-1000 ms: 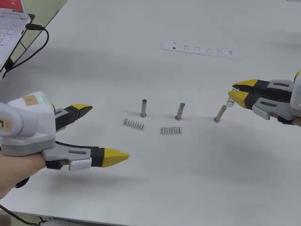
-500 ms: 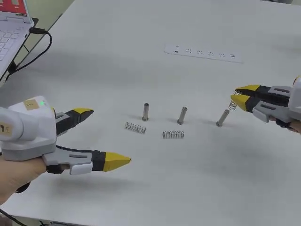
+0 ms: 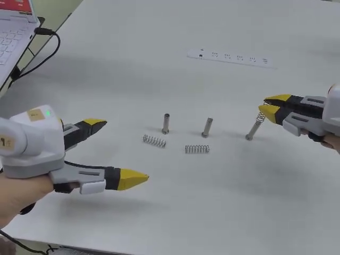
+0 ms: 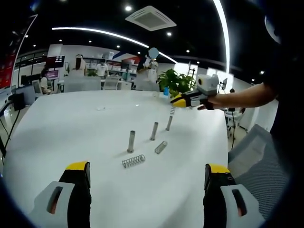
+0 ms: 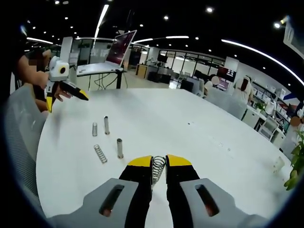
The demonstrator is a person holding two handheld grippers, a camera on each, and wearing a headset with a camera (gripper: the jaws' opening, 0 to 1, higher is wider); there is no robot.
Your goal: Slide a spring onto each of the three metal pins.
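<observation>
Spring of thin coiled steel sits clamped in my right gripper at the top of the leaning grey metal pin, for threading; my left gripper hangs released.

The right gripper and laptop run off the head view's edges.

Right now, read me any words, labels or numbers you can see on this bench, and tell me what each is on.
No text reads clearly enough to quote.
The tan sticker on the left tongs: print too small to read.
The dark mark on the same housing: cut off, unreadable.
The laptop screen's red panel: blurred.
The power strip: markings too small.
</observation>
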